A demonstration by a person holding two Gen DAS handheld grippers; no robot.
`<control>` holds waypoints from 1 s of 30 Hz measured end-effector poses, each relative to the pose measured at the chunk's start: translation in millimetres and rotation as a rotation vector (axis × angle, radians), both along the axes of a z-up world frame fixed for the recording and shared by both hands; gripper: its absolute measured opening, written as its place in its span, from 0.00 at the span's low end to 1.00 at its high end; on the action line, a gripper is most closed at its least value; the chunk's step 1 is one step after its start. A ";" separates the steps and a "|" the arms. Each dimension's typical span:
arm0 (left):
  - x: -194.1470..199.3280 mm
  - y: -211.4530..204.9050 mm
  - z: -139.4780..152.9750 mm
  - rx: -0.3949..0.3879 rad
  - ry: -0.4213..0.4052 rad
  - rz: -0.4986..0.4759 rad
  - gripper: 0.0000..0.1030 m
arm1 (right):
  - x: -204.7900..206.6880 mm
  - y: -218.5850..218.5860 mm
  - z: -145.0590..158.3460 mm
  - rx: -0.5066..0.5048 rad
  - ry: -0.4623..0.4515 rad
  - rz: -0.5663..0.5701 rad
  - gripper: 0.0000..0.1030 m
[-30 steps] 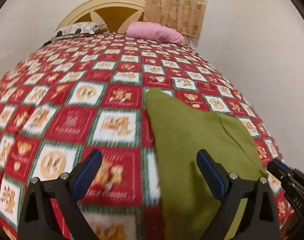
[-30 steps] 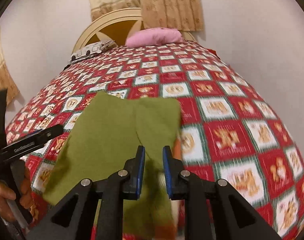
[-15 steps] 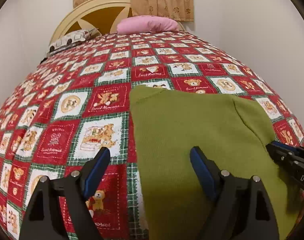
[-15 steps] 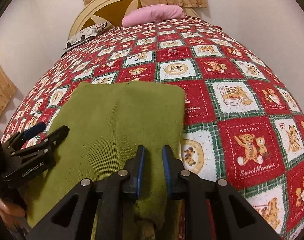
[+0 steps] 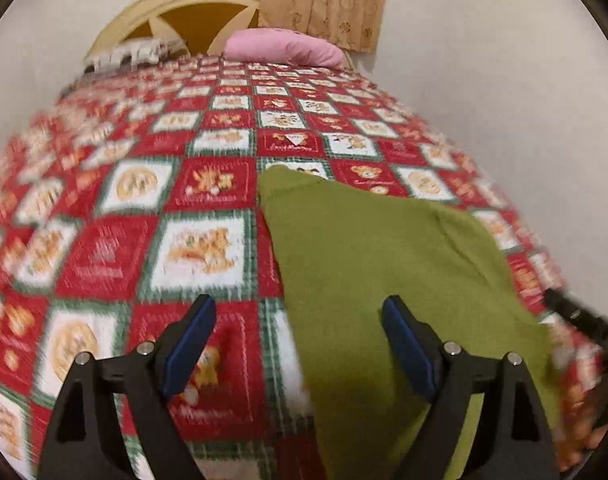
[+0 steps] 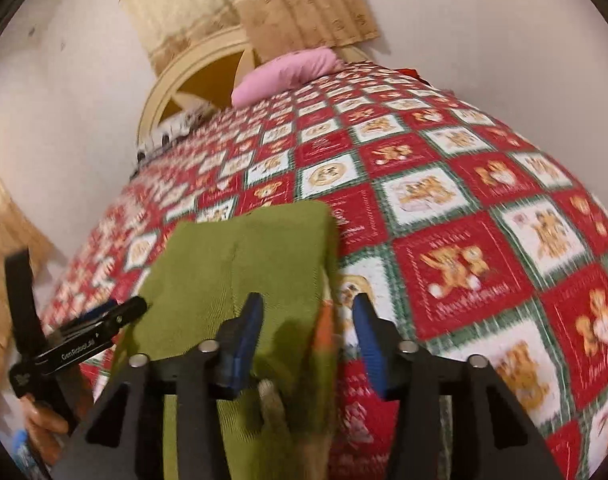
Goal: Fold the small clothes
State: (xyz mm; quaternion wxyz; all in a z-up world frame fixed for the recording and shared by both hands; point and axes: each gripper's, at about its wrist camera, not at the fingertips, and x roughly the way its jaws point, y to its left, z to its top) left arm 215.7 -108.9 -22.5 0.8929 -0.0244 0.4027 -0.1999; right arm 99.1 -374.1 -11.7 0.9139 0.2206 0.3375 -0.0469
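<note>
1. The green garment (image 5: 367, 264) lies flat on the bedspread (image 5: 208, 184), in the lower right of the left wrist view, reaching from mid-frame down to the bottom edge.
2. The left gripper (image 5: 300, 336) has its jaws spread wide; the left blue pad is over the red and white squares, the right pad (image 5: 403, 340) is over the green cloth, and nothing is between them.
3. In the right wrist view the garment (image 6: 240, 264) fills the lower middle, with its far edge straight across the centre of the frame.
4. The right gripper (image 6: 307, 332) is spread apart over the garment's right edge, holding nothing; an orange-trimmed fold of cloth (image 6: 323, 328) lies between the pads. Whether the pads touch the cloth cannot be told through the blur.
5. A pink pillow (image 5: 284, 46) sits at the top centre against the cream headboard (image 5: 176, 8).
6. Patterned curtains (image 6: 248, 4) hang in the upper part of the frame.
7. The left gripper also shows at the lower left of the right wrist view.
</note>
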 end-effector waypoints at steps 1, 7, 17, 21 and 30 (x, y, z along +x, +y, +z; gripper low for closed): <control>-1.6 6.3 -1.7 -0.050 0.021 -0.001 0.85 | -4.6 -4.2 -3.0 0.025 0.002 -0.010 0.48; 1.7 7.5 -16.5 -0.237 0.143 -0.063 0.85 | -15.3 -25.9 -27.2 0.265 0.002 -0.023 0.57; 9.1 -14.6 -37.8 -0.325 0.191 -0.119 0.96 | 31.0 -0.3 -40.7 0.199 0.096 0.128 0.79; 14.5 -16.6 -39.1 -0.363 0.199 -0.174 0.93 | 44.8 27.3 -40.2 0.052 0.145 0.213 0.95; 13.7 -14.6 -40.8 -0.392 0.203 -0.232 0.83 | 40.5 36.0 -41.8 0.102 0.098 0.332 0.89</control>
